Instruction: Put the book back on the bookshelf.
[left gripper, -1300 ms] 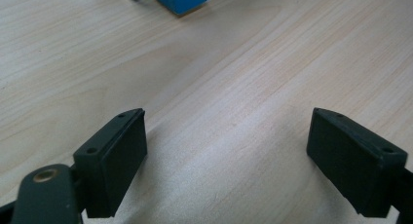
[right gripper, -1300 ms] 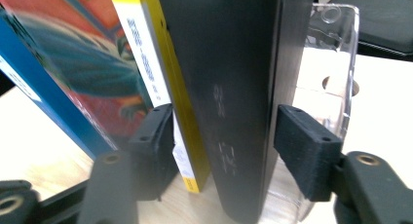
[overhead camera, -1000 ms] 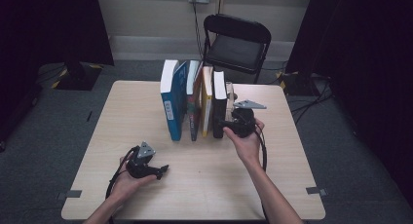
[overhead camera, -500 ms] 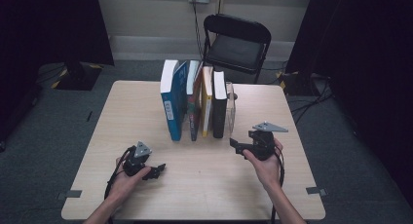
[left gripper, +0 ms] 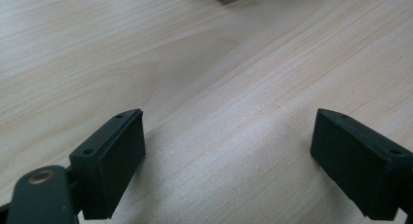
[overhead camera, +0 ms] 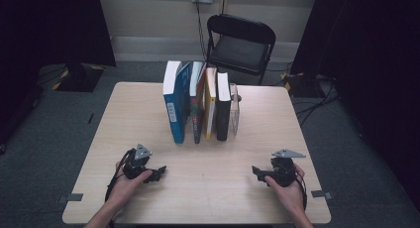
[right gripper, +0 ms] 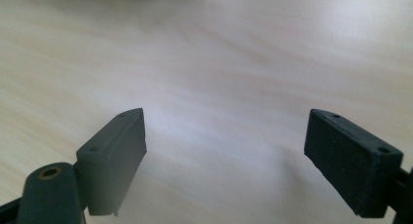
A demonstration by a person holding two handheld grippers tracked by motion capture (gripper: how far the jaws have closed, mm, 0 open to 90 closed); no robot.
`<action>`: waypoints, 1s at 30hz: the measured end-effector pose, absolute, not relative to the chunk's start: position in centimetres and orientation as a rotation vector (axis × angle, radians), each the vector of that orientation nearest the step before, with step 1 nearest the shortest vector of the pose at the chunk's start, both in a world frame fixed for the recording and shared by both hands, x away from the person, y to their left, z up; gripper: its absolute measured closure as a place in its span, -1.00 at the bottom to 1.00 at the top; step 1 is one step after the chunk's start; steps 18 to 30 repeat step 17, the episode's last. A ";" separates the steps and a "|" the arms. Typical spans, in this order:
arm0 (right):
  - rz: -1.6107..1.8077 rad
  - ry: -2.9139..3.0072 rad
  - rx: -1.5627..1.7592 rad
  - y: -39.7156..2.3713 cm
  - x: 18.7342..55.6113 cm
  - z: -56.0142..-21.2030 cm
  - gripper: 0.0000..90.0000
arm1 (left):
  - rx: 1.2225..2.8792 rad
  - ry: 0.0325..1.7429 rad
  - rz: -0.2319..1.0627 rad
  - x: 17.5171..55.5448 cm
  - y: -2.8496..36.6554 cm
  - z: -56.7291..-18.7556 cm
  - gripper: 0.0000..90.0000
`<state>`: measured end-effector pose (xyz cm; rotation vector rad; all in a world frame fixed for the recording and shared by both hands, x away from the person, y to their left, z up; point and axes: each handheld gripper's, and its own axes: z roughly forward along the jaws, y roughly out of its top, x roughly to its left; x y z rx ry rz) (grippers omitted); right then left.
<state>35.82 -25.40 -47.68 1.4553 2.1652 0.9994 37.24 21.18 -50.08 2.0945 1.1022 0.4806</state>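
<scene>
Both claws rest low on the pale wooden counter (overhead camera: 208,198), well apart from the row of upright books (overhead camera: 200,106) standing at about twelve o'clock from the person. The left claw (overhead camera: 157,172) sits at seven o'clock, jaws spread wide over bare wood. The right claw (overhead camera: 257,171) sits at five o'clock; its jaws have just been opening and now stand wide with nothing between them. The black hardback book (overhead camera: 223,109) at the right end of the row stands upright, just beside a clear plastic bookend (overhead camera: 235,109).

I judge the work on the row close to finished, the hands parking. To do that well, keep the claws low, level and clear of the books so nothing is nudged.

The book titles are too small to read, and how the bookend meets the black hardback is hard to make out.
</scene>
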 end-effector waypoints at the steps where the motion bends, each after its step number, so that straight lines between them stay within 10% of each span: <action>1: 0.971 2.172 1.455 -25.8 35.5 -48.2 -0.66 | 2.098 1.102 0.481 37.2 21.2 -50.1 -0.73; 30: 0.919 2.130 1.373 -25.9 34.3 -50.0 -0.73 | 2.093 1.117 0.485 37.3 21.2 -50.1 -0.78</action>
